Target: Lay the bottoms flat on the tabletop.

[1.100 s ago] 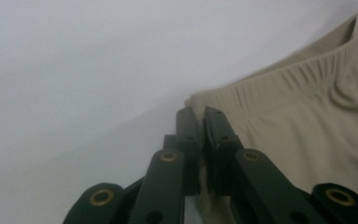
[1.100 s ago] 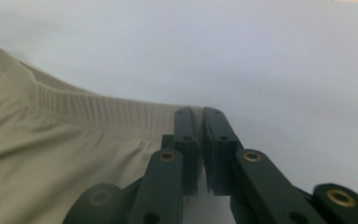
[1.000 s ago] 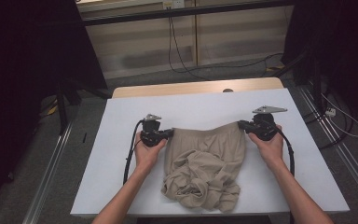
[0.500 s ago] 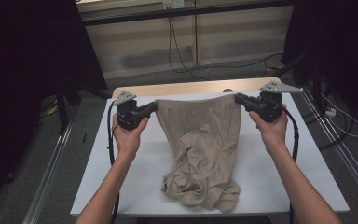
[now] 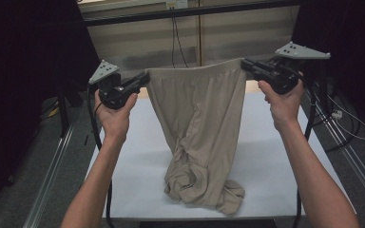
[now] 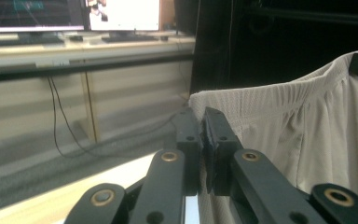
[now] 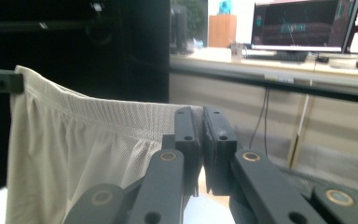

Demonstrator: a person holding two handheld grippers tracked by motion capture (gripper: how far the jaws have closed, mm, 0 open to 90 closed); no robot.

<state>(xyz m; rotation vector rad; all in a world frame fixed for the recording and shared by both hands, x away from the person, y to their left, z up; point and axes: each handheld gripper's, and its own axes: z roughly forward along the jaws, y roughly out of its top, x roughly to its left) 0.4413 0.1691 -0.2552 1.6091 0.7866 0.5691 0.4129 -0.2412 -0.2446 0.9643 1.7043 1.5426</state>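
Shorts: a pair of beige shorts point(image 5: 197, 128) hangs in front of me above the white table point(image 5: 275, 156), waistband uppermost and pulled into a shallow sagging line between my two grippers.
Waistband: ribbed elastic point(image 6: 279, 100), gathered fabric falling below it; in the right gripper view the same band point(image 7: 116, 112) runs off to the far corner.
Lower end: the legs twist together partway down and end in a crumpled heap point(image 5: 202, 187) resting on the table near its front edge.
Left gripper: my left gripper point(image 5: 142, 80) is up at the left corner of the waistband; seen from its own camera point(image 6: 201, 140) the two black jaws are pressed together with the cloth edge pinched between them.
Right gripper: my right gripper point(image 5: 247, 66) has the opposite corner; its own camera point(image 7: 200, 140) shows the jaws closed tight on the band's end.
Hands: my left hand point(image 5: 115, 114) and right hand point(image 5: 280, 102) are raised well above the table, forearms reaching up from the bottom of the high view.
Cables: a black cable point(image 5: 95, 128) trails down from the left gripper.
Beyond: a wooden strip point(image 5: 254, 86) at the table's far edge, then a bench with monitors point(image 7: 303, 23).
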